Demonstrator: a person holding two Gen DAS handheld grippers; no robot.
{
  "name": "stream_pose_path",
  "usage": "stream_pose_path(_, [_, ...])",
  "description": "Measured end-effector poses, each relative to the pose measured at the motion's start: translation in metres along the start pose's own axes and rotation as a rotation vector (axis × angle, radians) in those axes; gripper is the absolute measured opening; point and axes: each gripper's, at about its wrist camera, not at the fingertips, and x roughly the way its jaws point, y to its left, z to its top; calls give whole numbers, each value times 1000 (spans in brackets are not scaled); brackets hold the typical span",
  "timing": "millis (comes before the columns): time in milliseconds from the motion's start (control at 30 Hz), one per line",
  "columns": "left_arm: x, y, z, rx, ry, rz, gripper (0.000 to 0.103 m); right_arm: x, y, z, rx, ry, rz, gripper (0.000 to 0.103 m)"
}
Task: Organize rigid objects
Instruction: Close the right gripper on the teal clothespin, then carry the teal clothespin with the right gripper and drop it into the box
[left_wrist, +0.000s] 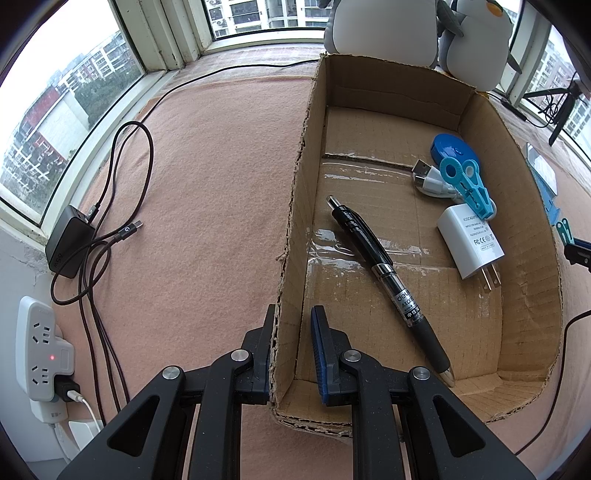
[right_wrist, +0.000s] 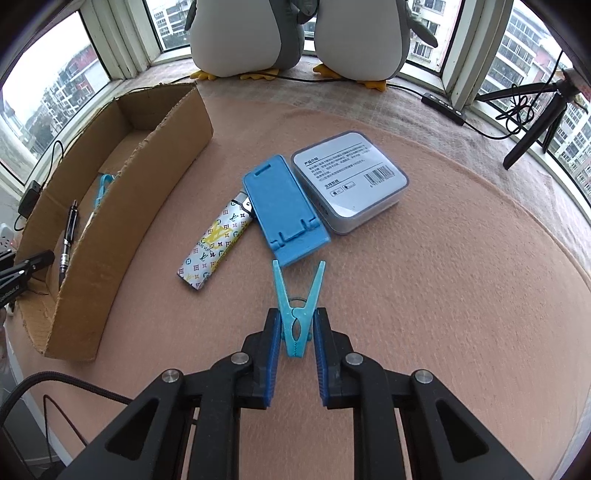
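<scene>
My left gripper (left_wrist: 293, 350) is shut on the near left wall of the cardboard box (left_wrist: 295, 206), one finger outside and one inside. In the box lie a black pen (left_wrist: 388, 280), a white charger plug (left_wrist: 471, 242), a blue clothespin (left_wrist: 469, 186), a white USB cable (left_wrist: 430, 177) and a blue round item (left_wrist: 452, 147). My right gripper (right_wrist: 295, 332) is shut on a light blue clothespin (right_wrist: 297, 306), held above the mat. Ahead of it lie a blue phone stand (right_wrist: 282, 210), a patterned lighter (right_wrist: 216, 245) and a white-grey square box (right_wrist: 351, 181). The cardboard box (right_wrist: 122, 206) stands to the left.
Pink felt mat (left_wrist: 207, 192) covers the sill. Black charger with cables (left_wrist: 70, 242) and a white power strip (left_wrist: 42, 354) lie at the left. Two plush penguins (right_wrist: 295, 37) stand at the back by the window. A tripod (right_wrist: 535, 122) and a black remote (right_wrist: 443, 105) are at the right.
</scene>
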Motion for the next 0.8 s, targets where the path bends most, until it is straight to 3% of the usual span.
stream_pose_path(333, [0,0,0,0,0,0,16,-38,16,1,0,-84,52,16])
stream_pose_path(800, [-1,1,1,-2,-2,-2,16,-59,96,41,-113,-158,174,16])
